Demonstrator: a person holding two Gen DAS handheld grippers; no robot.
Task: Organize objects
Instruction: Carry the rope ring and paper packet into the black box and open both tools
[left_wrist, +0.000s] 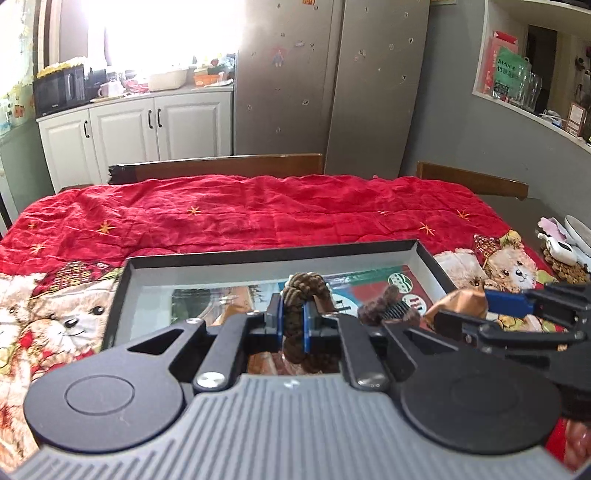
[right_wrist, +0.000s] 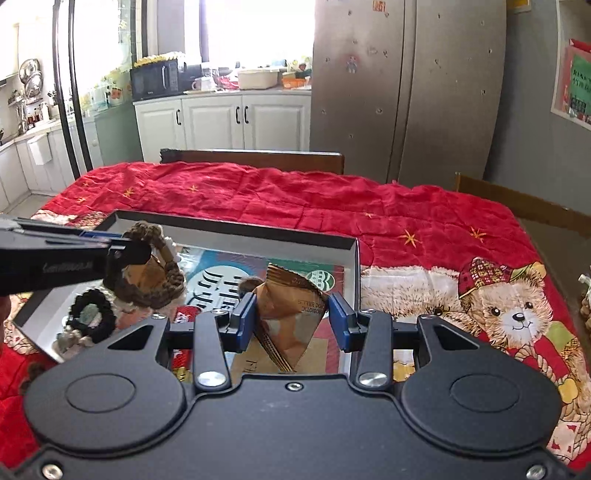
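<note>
Kitchen setting: table covered by a red quilt (left_wrist: 258, 214) printed with teddy bears, white cabinets (right_wrist: 221, 122) and a steel fridge (right_wrist: 406, 92) behind. A shallow dark-rimmed box (left_wrist: 424, 254) is laid on the quilt, its floor lined with printed packaging. Left gripper (left_wrist: 293, 323) is seen clamped tight on a brown braided rope piece (left_wrist: 306, 286), held above the box; the rope's knotted end sticks up past the blue pads (left_wrist: 279, 321). Right gripper (right_wrist: 291, 314) is closed on a brown triangular snack packet (right_wrist: 291, 302), pads pressed on both sides, packet hanging over the box's right part, near the right wall. In the right wrist view, a black beaded bracelet (right_wrist: 90, 314) is seen in the box's left part, below the left gripper's rope. The two grippers are held side by side over the box, close but not touching. A wooden chair back (left_wrist: 221, 166) is visible behind the table. Small items at the far right table edge are too blurred to identify.
</note>
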